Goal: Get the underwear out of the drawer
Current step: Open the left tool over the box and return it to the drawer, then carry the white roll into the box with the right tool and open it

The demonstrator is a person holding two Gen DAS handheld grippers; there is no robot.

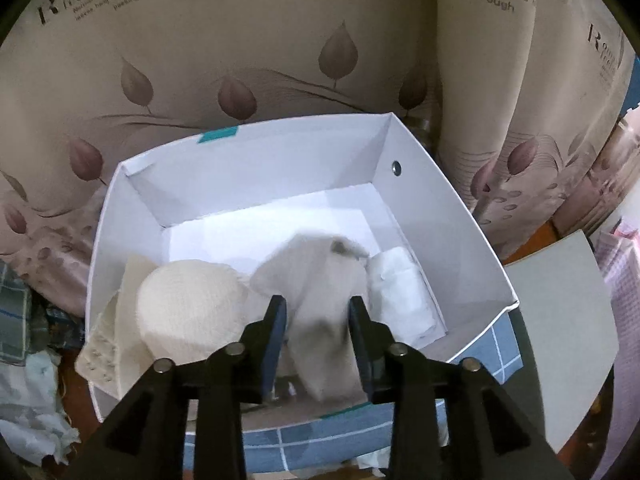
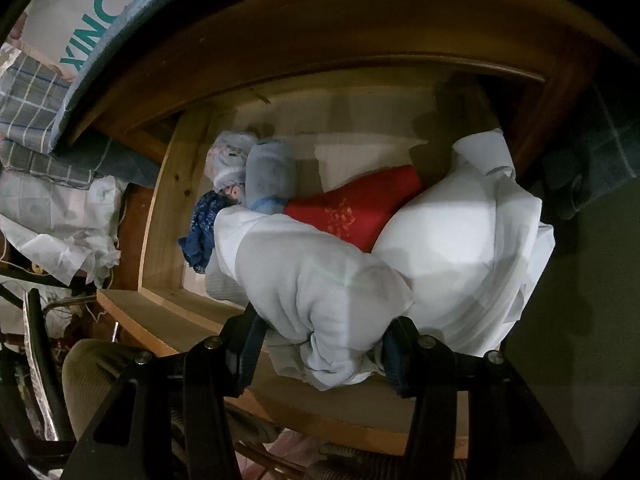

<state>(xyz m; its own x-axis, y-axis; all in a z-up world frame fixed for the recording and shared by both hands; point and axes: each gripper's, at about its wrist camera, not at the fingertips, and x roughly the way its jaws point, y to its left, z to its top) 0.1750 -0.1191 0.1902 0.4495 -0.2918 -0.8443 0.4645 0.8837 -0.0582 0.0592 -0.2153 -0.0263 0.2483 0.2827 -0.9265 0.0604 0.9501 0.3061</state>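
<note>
Underwear lies in two places; a blurred beige cloth garment (image 1: 320, 312) hangs between the parted fingers of the left gripper (image 1: 318, 322) above the white cardboard box (image 1: 440, 208), the pads apparently clear of it; a cream padded bra cup (image 1: 188, 312) and a folded white cloth (image 1: 404, 292) rest inside that box; the right gripper (image 2: 320, 354) is clamped on a pale bunched fabric bundle (image 2: 320, 292) over the open wooden drawer (image 2: 172, 200), where a red garment (image 2: 356, 208) lies beside it.
</note>
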